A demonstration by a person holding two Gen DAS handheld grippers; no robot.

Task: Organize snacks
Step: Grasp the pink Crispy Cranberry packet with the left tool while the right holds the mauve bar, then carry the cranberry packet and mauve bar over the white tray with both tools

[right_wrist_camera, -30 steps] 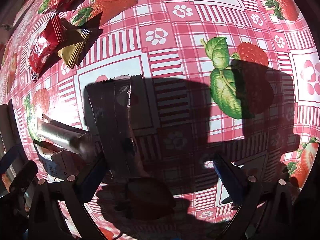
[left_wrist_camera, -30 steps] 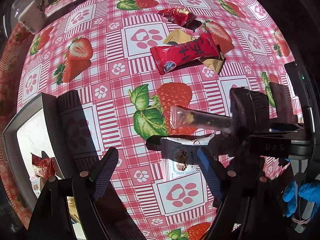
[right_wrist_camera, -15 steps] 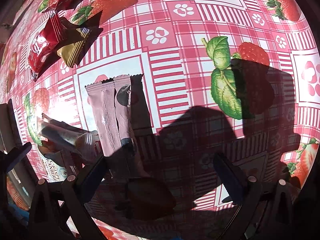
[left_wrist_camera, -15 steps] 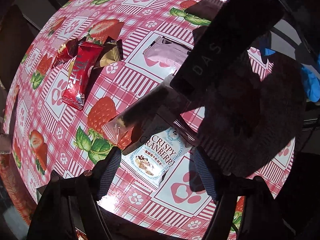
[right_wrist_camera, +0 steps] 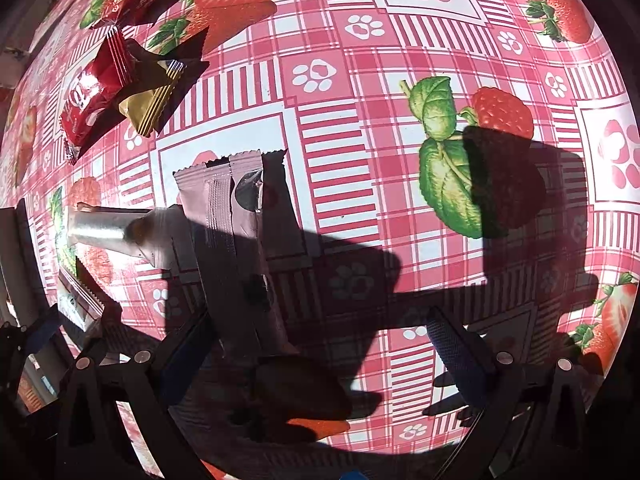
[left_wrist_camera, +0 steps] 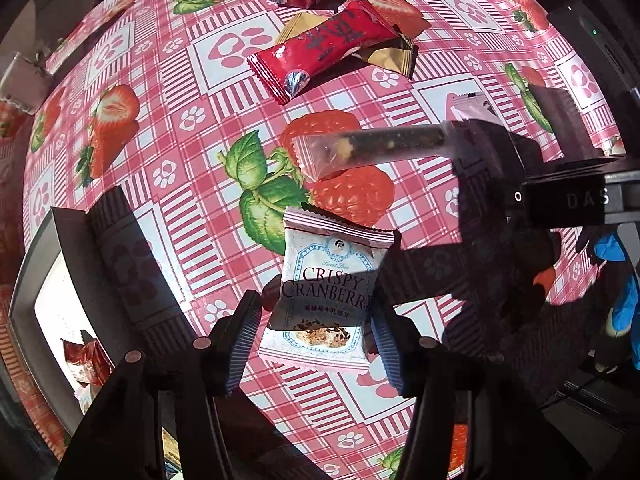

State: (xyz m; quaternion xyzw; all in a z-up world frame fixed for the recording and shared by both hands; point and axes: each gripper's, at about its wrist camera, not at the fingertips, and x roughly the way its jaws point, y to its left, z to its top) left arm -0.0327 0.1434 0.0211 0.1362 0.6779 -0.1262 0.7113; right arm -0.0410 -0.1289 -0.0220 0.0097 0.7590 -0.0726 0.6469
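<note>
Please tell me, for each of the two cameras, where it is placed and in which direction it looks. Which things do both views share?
Left wrist: sits on the left gripper, looking down at the Crispy Cranberry packet between its jaws; a blue-gloved hand shows.
Right wrist: sits on the right gripper, looking down at the pink bar; only its jaws show.
Shared: the strawberry tablecloth, red packet, clear-wrapped bar.

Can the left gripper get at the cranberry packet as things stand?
Probably yes. The left gripper points down with the cranberry packet already between its fingers, which have just been closing. Nothing lies on the packet; the clear-wrapped bar sits beyond it.
</note>
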